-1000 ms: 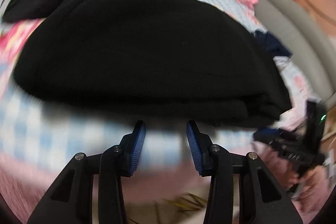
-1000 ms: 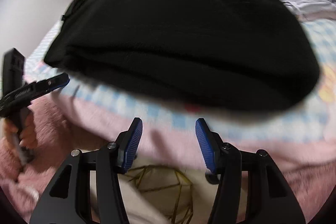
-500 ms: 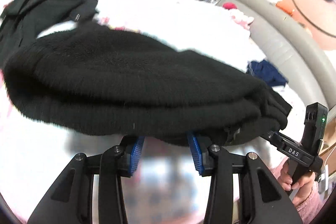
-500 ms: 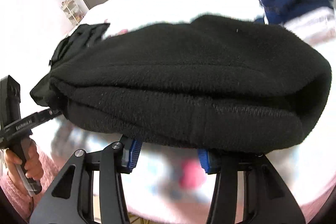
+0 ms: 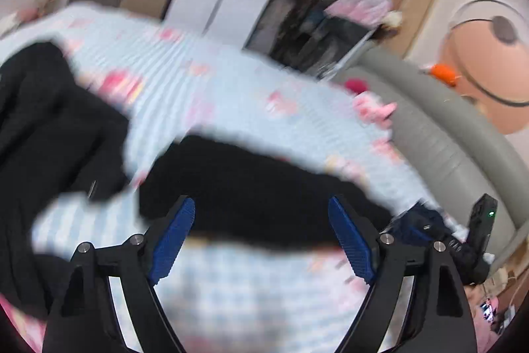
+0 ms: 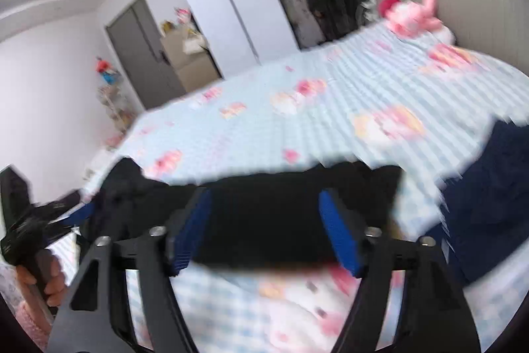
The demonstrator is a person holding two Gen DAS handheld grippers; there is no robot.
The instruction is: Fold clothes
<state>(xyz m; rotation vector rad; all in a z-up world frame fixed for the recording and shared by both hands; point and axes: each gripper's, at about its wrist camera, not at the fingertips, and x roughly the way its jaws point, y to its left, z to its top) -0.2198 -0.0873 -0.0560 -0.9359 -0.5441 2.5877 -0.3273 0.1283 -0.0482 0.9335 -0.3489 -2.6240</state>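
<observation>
We are hovering both grippers over the folded black garment [image 5: 258,187] on the bed [image 5: 231,95].

Our left gripper [image 5: 261,240] and right gripper [image 6: 264,234] are angling downward, jaws having just been opening and now spread with nothing pinched; the garment is lying on the checked sheet beyond the blue pads [image 5: 172,240]. A hand [image 6: 53,280] is gripping the left handle.

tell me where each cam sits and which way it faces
Left wrist: on the left gripper, facing down across the bed at a folded black garment; own open jaws and right gripper show.
Right wrist: on the right gripper, same aim; open jaws, left gripper, a hand.
Shared: garment, bed.
</observation>
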